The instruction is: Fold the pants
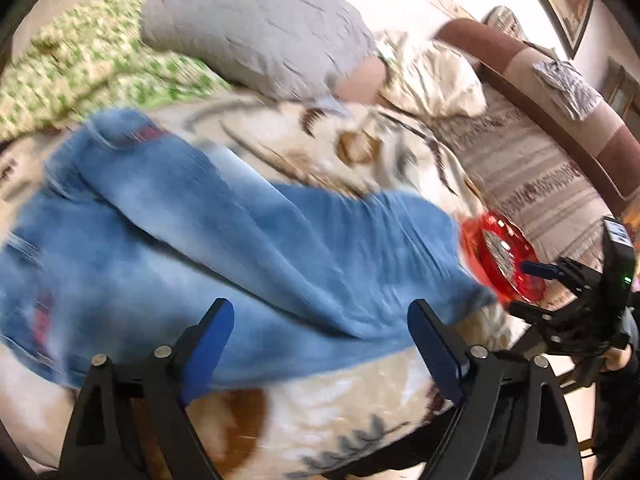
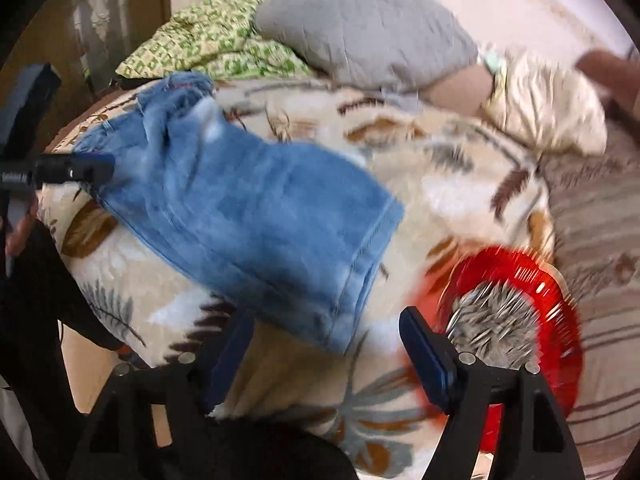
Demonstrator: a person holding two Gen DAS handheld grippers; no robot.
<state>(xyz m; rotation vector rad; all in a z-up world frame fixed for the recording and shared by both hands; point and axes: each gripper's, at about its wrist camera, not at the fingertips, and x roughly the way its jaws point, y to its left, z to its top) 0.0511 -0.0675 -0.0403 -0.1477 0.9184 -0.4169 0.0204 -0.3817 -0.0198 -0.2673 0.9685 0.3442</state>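
Note:
Blue denim pants (image 1: 224, 248) lie folded lengthwise across a cream floral blanket (image 1: 344, 412) on a bed. In the right wrist view the pants (image 2: 260, 216) run from the waist at upper left to the hems at lower right. My left gripper (image 1: 320, 320) is open and empty, just above the near edge of the pants. My right gripper (image 2: 326, 332) is open and empty, just below the hem end. The right gripper also shows in the left wrist view (image 1: 560, 280), at the right edge. The left gripper's fingers (image 2: 92, 168) show by the waist end.
A red bowl (image 2: 560, 312) holding seeds sits on the blanket right of the hems; it also shows in the left wrist view (image 1: 500, 256). A grey pillow (image 2: 360, 20), a green patterned cloth (image 2: 212, 44) and a cream pillow (image 2: 548, 112) lie at the far side.

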